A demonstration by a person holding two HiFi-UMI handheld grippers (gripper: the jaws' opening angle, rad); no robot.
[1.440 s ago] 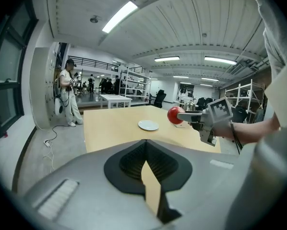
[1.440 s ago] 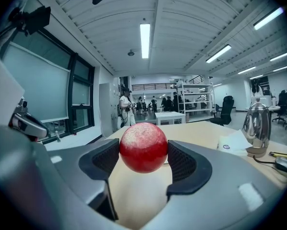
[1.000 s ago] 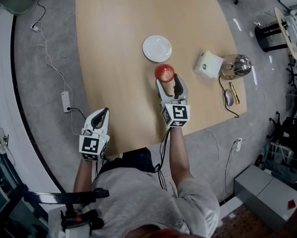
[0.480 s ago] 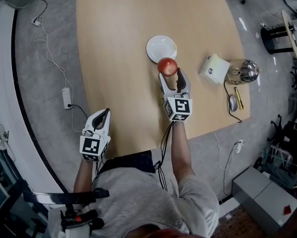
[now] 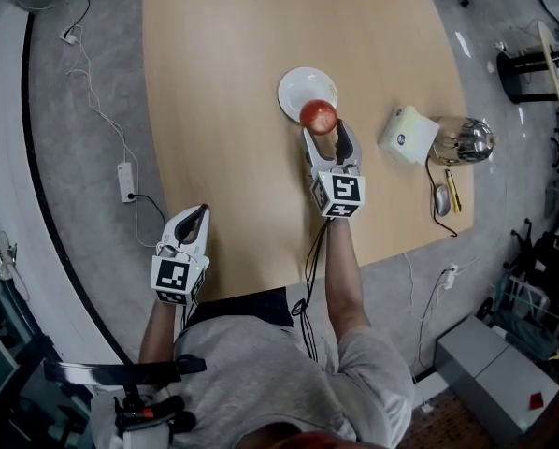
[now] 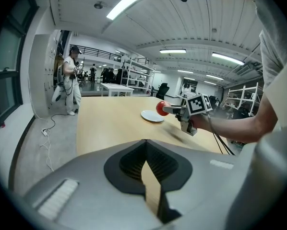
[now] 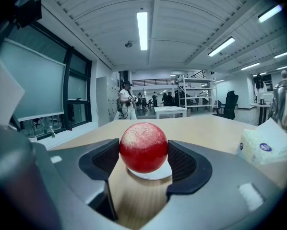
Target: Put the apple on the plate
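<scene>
Closest to me, the left hand-held gripper (image 5: 195, 215) hangs at the near edge of the bench (image 5: 223, 110). Its two jaws are pressed together with nothing in them. The bench is pale wood, smooth and flat, with rounded corners. Its far edge is cut off at the top of the head view. A grey floor (image 5: 83, 73) lies around it, with a white power strip (image 5: 124, 181) on it.

Further out, the right hand-held gripper (image 5: 325, 138) pinches the apple (image 5: 319, 117) between its dark ribbed pads. The apple is round and red, with pale speckles on top. It is up off the bench at the near rim of the plate (image 5: 304, 86). I cannot tell if it is over the rim or just short of it. The plate is white and round, and the apple hides part of it.

To the right sit a white tissue box (image 5: 408, 135) and a shiny metal kettle (image 5: 468, 141), just beside each other.

Far away, the big room has long ceiling lights (image 7: 142, 30), metal shelves (image 7: 191, 92) and a standing person (image 7: 125, 101), too small to see well.
</scene>
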